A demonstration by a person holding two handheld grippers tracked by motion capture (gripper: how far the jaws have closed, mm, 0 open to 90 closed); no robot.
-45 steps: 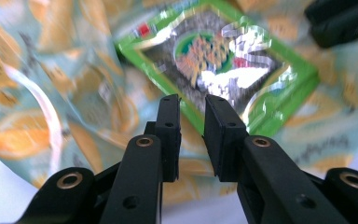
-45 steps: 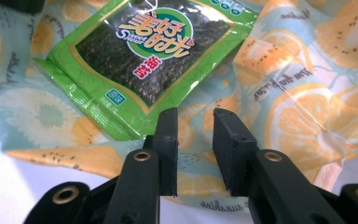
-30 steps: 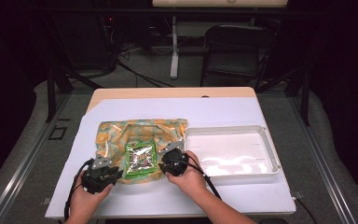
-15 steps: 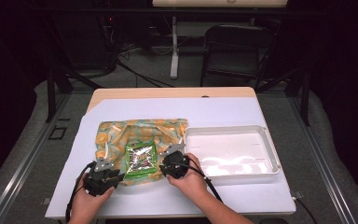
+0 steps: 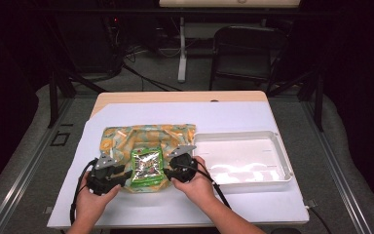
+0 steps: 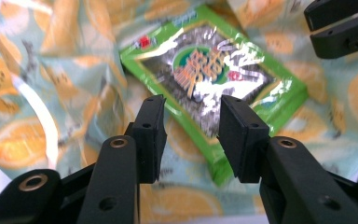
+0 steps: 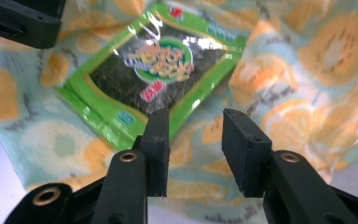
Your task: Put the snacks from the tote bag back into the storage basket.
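You got the snack pack (image 5: 146, 167) onto the bag (image 5: 126, 136) mid-frame, both grippers (image 6: 192, 135) (image 7: 196, 147) just opened empty, tray (image 5: 282, 156) unused.

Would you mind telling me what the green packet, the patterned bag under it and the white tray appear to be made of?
Green packet: glossy plastic film, likely foil-backed, judging by bright crinkled glare. Patterned bag: thin, shiny, soft plastic, with creases and highlights; coated fabric is possible. White tray: smooth rigid plastic, apparently moulded, with rounded rim and soft reflections.
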